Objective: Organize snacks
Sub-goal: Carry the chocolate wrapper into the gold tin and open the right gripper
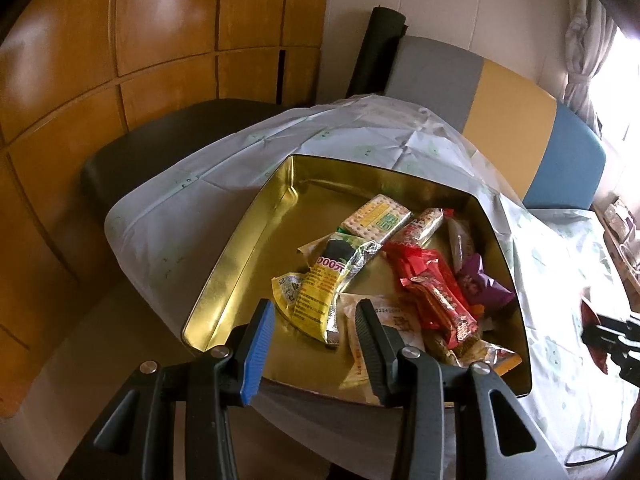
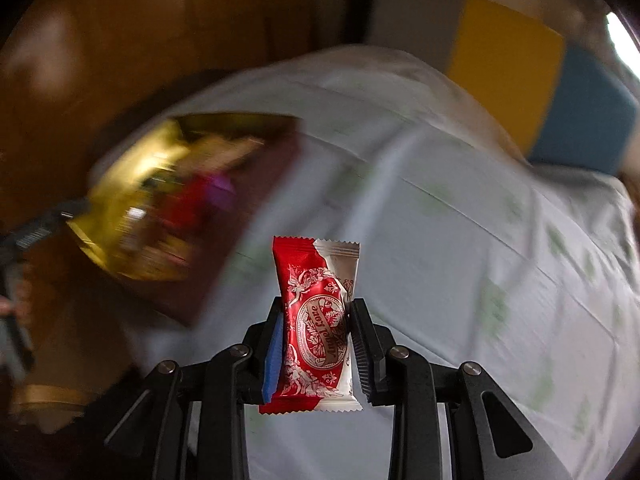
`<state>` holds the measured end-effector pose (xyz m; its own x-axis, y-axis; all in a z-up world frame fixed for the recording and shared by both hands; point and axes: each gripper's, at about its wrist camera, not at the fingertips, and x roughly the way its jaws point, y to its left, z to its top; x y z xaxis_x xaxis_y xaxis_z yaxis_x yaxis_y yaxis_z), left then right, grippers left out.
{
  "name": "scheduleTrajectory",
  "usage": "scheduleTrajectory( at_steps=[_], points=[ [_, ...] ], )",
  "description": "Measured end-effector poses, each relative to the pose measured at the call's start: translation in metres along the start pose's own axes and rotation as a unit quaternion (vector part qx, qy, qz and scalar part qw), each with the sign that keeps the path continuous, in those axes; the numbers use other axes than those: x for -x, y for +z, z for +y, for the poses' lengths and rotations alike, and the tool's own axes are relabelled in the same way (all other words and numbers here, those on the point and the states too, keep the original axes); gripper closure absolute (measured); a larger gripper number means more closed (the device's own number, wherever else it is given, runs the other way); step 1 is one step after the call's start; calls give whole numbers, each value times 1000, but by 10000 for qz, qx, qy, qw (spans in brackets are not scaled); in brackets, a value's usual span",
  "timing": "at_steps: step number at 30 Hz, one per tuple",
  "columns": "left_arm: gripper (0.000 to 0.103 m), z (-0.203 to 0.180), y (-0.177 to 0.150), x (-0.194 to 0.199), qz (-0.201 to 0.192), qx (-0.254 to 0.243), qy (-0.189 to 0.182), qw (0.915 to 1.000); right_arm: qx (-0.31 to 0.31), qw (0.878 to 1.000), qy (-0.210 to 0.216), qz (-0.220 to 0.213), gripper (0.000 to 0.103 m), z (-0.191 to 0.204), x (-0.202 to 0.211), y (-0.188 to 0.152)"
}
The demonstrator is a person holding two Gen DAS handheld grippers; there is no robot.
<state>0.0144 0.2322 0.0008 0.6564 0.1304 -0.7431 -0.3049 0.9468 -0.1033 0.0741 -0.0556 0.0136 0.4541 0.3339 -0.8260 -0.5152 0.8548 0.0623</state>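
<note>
The right gripper [image 2: 316, 344] had its jaws clamped on a red and white snack packet [image 2: 316, 320], one pad on each long side, so that the packet stood upright between them with its crimped ends free above and below. This grip across the middle seemed chosen to keep the soft wrapper from folding or slipping out while it was carried. The packet hung in the air above the desk [image 2: 460, 240], which was covered with a pale cloth with green marks, and it touched nothing except the pads. To the left in the right wrist view the gold tin [image 2: 120, 216] appeared blurred, well apart from the packet. The left gripper [image 1: 316, 320] waited over the near edge of this tin [image 1: 240, 240] with its jaws apart and nothing between them; probably it stood there to steady the tin or to take the next piece. Inside the tin the snacks lay in a loose heap toward one side: a yellow sachet [image 1: 320, 292], a cracker pack [image 1: 376, 216], some red wrappers [image 1: 436, 292] and a purple wrapper [image 1: 480, 284]. The other half of the tin floor was bare, so I judged the carried packet was meant to join them there.
</note>
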Motion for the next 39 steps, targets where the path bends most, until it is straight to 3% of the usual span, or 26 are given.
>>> scheduleTrajectory(
  at_steps=[6, 14, 17, 21, 25, 28, 32, 36, 39],
  points=[
    [60, 3, 0, 1, -19, 45, -13, 10000, 381, 9962, 774, -86, 72, 64, -12, 33],
    [60, 7, -2, -1, 28, 91, -59, 9999, -13, 9944, 1056, -32, 71, 86, -59, 73],
    [60, 10, -3, -3, 68, 85, -46, 9999, 115, 9960, 869, 199, 68, 103, -90, 79],
    [60, 14, -6, -6, 135, 129, -31, 9998, 112, 9958, 696, 582, 62, 103, -124, 74],
    [60, 13, -7, -10, 172, 153, -52, 9997, 28, 9954, 802, 533, 61, 97, -119, 67],
    [60, 10, -8, -10, 180, 112, -88, 9997, -2, 9951, 886, 441, 54, 93, -107, 62],
    [60, 7, -8, -11, 190, 81, -92, 9997, -19, 9948, 954, 359, 54, 87, -95, 56],
    [60, 4, -8, -11, 206, 50, -102, 9997, 171, 9944, 913, 502, 66, 92, -99, 48],
    [60, 2, -8, -10, 197, 13, -115, 9997, 229, 9947, 878, 488, 67, 98, -103, 47]
  ],
)
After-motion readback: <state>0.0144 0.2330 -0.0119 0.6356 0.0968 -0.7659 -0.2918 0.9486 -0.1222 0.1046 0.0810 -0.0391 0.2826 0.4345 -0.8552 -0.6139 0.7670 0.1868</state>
